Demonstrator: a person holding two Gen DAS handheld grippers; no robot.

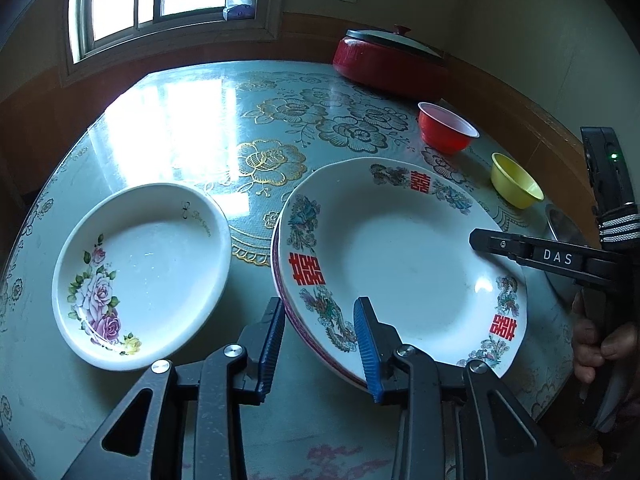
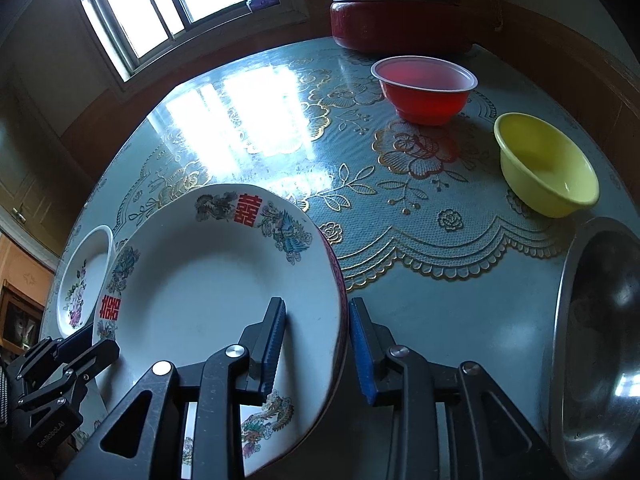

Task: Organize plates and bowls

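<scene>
Left claw [image 1: 320, 312] and right claw [image 2: 318, 312], both partly open, each straddle opposite rims of the round white dragon-patterned ceramic plate [image 1: 400, 248]; contact unclear. Both angled downward over the bench [image 1: 180, 128].

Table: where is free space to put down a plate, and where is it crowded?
Free: the table under the window, beyond the rose plate and the plate stack. Crowded: the right side, with red bowl, yellow bowl, steel bowl.
</scene>
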